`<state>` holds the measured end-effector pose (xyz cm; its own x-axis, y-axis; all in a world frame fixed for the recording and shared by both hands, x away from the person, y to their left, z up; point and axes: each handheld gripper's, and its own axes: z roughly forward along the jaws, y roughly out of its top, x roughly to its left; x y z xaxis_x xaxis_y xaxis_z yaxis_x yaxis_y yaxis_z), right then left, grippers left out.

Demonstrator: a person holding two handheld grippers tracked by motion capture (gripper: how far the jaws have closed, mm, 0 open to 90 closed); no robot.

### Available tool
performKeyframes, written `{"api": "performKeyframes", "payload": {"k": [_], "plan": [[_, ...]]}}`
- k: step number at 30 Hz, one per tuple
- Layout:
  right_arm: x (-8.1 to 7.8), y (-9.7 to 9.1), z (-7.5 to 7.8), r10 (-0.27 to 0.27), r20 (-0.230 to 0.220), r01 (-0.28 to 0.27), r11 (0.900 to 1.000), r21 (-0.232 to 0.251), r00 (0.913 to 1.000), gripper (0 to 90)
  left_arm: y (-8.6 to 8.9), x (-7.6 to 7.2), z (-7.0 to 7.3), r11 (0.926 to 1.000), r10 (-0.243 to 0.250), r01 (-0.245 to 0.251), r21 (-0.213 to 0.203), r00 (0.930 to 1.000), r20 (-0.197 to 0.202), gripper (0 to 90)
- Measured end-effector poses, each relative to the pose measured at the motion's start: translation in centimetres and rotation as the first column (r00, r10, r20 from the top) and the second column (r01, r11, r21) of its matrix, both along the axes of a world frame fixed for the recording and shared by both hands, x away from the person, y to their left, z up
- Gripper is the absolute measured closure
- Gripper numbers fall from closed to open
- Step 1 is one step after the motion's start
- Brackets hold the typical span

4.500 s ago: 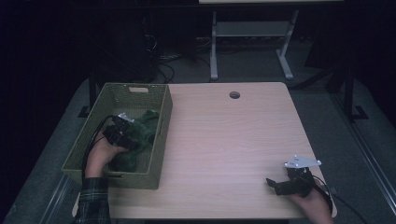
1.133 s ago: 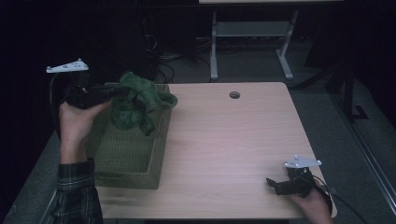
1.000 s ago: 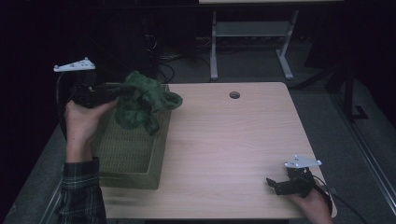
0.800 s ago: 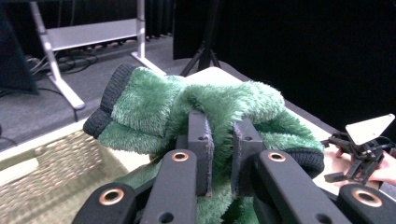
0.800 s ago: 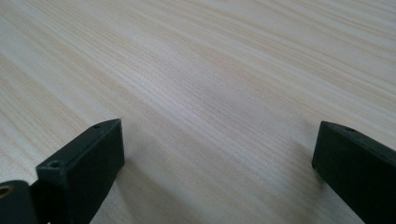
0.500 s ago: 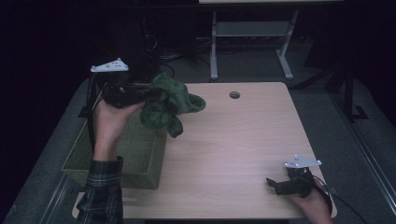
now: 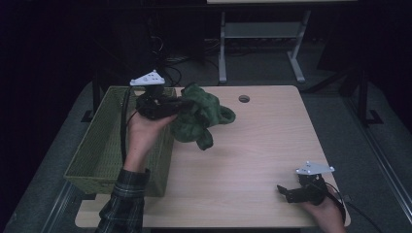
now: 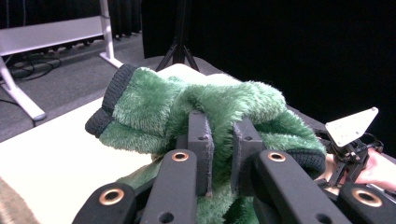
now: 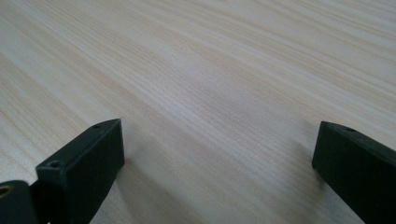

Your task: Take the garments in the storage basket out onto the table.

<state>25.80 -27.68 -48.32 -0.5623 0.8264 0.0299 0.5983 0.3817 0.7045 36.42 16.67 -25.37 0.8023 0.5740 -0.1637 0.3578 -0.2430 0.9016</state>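
Observation:
A fluffy green garment [image 7: 200,119] with dark knitted cuffs hangs in the air over the table's left part, just right of the basket. My left gripper [image 7: 182,104] is shut on it, held level and pointing right. In the left gripper view both jaws pinch the green garment [image 8: 205,107] close together, and a dark cuff [image 8: 111,100] sticks out at the left. My right gripper [image 7: 283,192] rests near the table's front right corner, pointing left. In the right gripper view its jaws stand wide apart over bare wood, nothing between them.
A green woven basket [image 7: 104,145] stands along the left side of the wooden table [image 7: 252,145]. A round cable hole [image 7: 244,98] lies at the back. A metal stand [image 7: 257,34] rises behind the table on the dark floor.
My left gripper has lifted the green garment out of the basket and carried it right and slightly down, over the table. The right gripper has stayed in place.

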Motion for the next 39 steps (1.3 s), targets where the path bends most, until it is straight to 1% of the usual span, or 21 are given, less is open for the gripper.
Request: {"api": "performKeyframes", "payload": {"k": [1,2,7,11,14,20,24,29,30,33,36,37,39], "plan": [[0.0,0.0,0.0,0.000,0.000,0.000,1.0000,0.000,1.0000,1.8,-0.3,0.0,-0.2,1.0000,-0.007,0.007,-0.001,1.0000,-0.006,81.0],[0.0,0.0,0.0,0.000,0.000,0.000,1.0000,0.000,1.0000,1.8,-0.7,0.1,-0.6,0.9998,-0.019,0.019,0.010,0.9998,-0.007,81.0],[0.0,0.0,0.0,0.000,0.000,0.000,1.0000,0.000,1.0000,1.8,-2.2,0.0,-1.6,0.9991,-0.040,0.040,0.011,0.9990,-0.017,81.0],[0.0,0.0,0.0,-0.001,-0.001,0.001,1.0000,0.001,1.0000,1.8,-3.7,-0.1,-2.6,0.9979,-0.061,0.062,0.020,0.9975,-0.035,80.9],[0.0,0.0,0.0,0.000,-0.001,0.000,1.0000,0.001,1.0000,1.8,-4.9,-0.1,-3.5,0.9962,-0.081,0.082,0.027,0.9955,-0.050,80.9],[0.0,0.0,0.0,-0.001,-0.001,0.001,1.0000,0.001,1.0000,1.8,-7.0,-0.3,-5.2,0.9937,-0.108,0.110,0.023,0.9909,-0.080,80.9],[0.0,0.0,0.0,0.000,-0.001,0.000,1.0000,0.000,1.0000,1.8,-8.4,-0.6,-6.4,0.9913,-0.126,0.129,0.025,0.9867,-0.103,80.9],[0.0,0.0,0.0,-0.001,-0.001,0.001,1.0000,0.000,1.0000,1.8,-10.1,-1.2,-8.2,0.9879,-0.146,0.152,0.032,0.9800,-0.135,81.0],[0.0,0.0,0.0,-0.001,-0.001,0.001,1.0000,0.001,1.0000,1.8,-10.4,-1.4,-8.6,0.9880,-0.146,0.152,0.028,0.9788,-0.143,81.0],[0.0,0.0,0.0,-0.001,-0.001,0.001,1.0000,0.000,1.0000,1.8,-11.2,-1.7,-9.6,0.9861,-0.156,0.163,0.029,0.9733,-0.168,80.9],[0.0,0.0,0.0,0.000,-0.001,0.000,1.0000,-0.001,1.0000,1.8,-12.0,-2.0,-10.8,0.9828,-0.171,0.181,0.036,0.9663,-0.192,81.0],[0.0,0.0,0.0,0.000,0.000,0.000,1.0000,-0.002,1.0000,1.8,-12.3,-2.1,-11.3,0.9811,-0.177,0.189,0.042,0.9625,-0.205,80.9],[0.0,0.0,0.0,0.000,-0.001,0.000,1.0000,-0.001,1.0000,1.8,-12.8,-2.2,-12.0,0.9784,-0.185,0.200,0.050,0.9572,-0.223,80.9]]}}
